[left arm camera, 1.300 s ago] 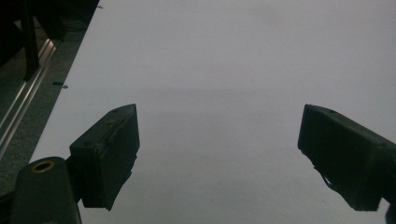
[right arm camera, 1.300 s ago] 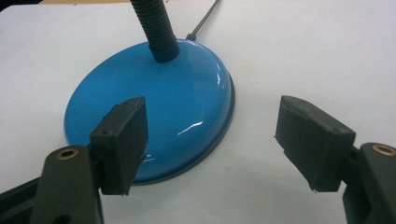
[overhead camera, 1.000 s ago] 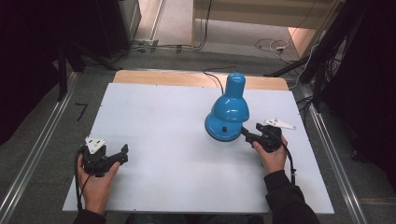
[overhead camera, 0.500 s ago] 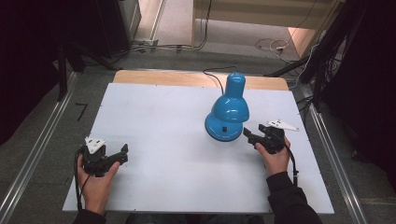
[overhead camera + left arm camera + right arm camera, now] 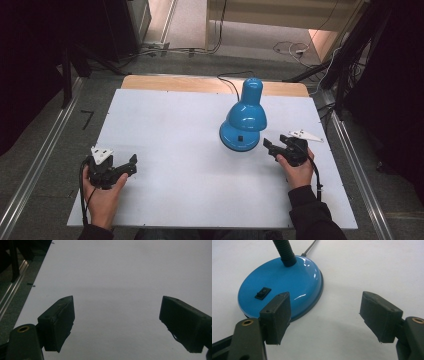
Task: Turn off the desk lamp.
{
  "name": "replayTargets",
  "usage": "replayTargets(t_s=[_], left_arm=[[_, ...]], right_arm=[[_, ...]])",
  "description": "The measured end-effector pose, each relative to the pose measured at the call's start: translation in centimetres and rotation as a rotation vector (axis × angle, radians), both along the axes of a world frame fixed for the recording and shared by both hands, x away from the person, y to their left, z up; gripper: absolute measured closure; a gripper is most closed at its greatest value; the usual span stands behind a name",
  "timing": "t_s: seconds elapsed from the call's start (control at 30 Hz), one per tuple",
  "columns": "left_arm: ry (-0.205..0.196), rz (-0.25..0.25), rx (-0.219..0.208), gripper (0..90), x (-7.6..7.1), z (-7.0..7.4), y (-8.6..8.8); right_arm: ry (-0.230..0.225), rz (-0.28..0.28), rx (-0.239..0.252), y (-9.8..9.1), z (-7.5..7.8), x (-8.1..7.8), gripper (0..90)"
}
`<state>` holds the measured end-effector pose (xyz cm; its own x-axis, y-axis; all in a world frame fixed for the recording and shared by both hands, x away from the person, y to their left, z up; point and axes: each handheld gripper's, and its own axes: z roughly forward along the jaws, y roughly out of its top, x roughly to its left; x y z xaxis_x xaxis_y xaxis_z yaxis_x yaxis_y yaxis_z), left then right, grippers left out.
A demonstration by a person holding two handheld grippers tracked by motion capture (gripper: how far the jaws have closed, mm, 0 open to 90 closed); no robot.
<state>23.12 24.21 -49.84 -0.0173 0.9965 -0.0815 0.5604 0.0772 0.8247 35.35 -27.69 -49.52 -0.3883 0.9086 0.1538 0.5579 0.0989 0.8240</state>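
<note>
A blue desk lamp (image 5: pixel 244 118) stands on the white table (image 5: pixel 170 125), right of centre, with its shade bent down over its round base. In the right gripper view the base (image 5: pixel 284 282) carries a black rocker switch (image 5: pixel 262 293), and a black ribbed neck (image 5: pixel 284 252) rises from it. My right gripper (image 5: pixel 271 148) lies just right of the base, open, jaws pointing at it without touching; the same gripper (image 5: pixel 325 297) holds nothing. My left gripper (image 5: pixel 131 166) rests at the near left, open and empty, and its view shows the gripper (image 5: pixel 117 302) over bare table.
The lamp's black cord (image 5: pixel 227 82) runs off the far edge over a wooden strip (image 5: pixel 165 82). Metal rails (image 5: pixel 35 165) flank the table on the floor. A broad bare stretch of tabletop lies between the two grippers.
My right gripper has drawn back slightly from the lamp base, toward the right. The left gripper and the lamp have not moved.
</note>
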Motion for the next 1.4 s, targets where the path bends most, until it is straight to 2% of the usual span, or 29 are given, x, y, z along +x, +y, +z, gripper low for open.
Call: replayTargets(t_s=[1.4], left_arm=[[0.010,-0.003,-0.017,14.3,0.1,-0.1,0.2]], right_arm=[[0.003,-0.034,-0.014,-2.7,-0.1,-1.2,22.9]])
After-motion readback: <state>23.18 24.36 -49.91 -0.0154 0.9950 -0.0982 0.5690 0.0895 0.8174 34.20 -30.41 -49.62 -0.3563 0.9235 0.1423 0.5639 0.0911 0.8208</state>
